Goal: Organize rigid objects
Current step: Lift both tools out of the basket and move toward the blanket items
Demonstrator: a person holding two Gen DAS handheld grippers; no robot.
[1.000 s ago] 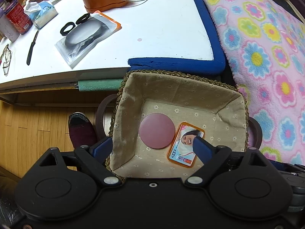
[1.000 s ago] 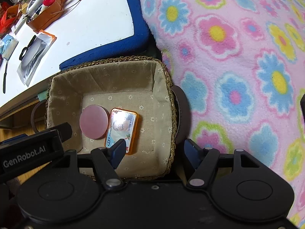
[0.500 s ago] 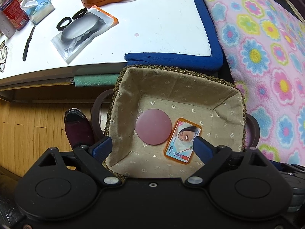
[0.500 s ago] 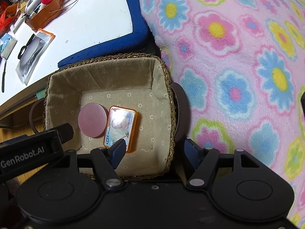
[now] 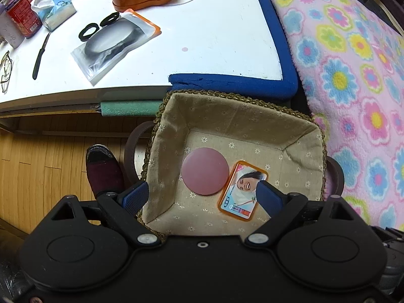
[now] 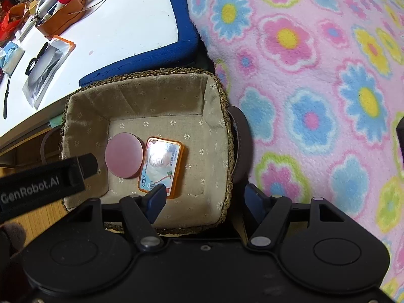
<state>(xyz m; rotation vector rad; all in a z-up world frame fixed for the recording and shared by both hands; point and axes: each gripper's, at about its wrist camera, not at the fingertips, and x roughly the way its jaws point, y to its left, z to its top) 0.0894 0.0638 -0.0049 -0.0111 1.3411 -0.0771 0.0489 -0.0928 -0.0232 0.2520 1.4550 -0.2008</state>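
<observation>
Little differs from a second ago: the basket [image 5: 298, 136] sits a touch lower in the left wrist view than in the earliest picture, and in the right wrist view the scene is nearly the same, with the pink disc [image 5: 205, 171] and the orange-edged card case [image 5: 243, 194] lying where they lay — side by side on the basket's flowered lining, their edges touching or nearly so.

The left gripper [image 5: 202, 198] hangs over the basket with its fingers [image 5: 135, 198] spread wide and empty; one blue pad stands outside the basket's near left corner, the other over the card case's lower end, though contact cannot be told.

The right gripper [image 6: 207, 199] points down at the basket's right side, its fingers [image 6: 156, 200] set at a middling spread and holding nothing — the basket's braided rim runs between them.

The basket stands on the floor beside the white desk [image 5: 202, 38], against a flowered pink blanket [image 6: 315, 75].
</observation>
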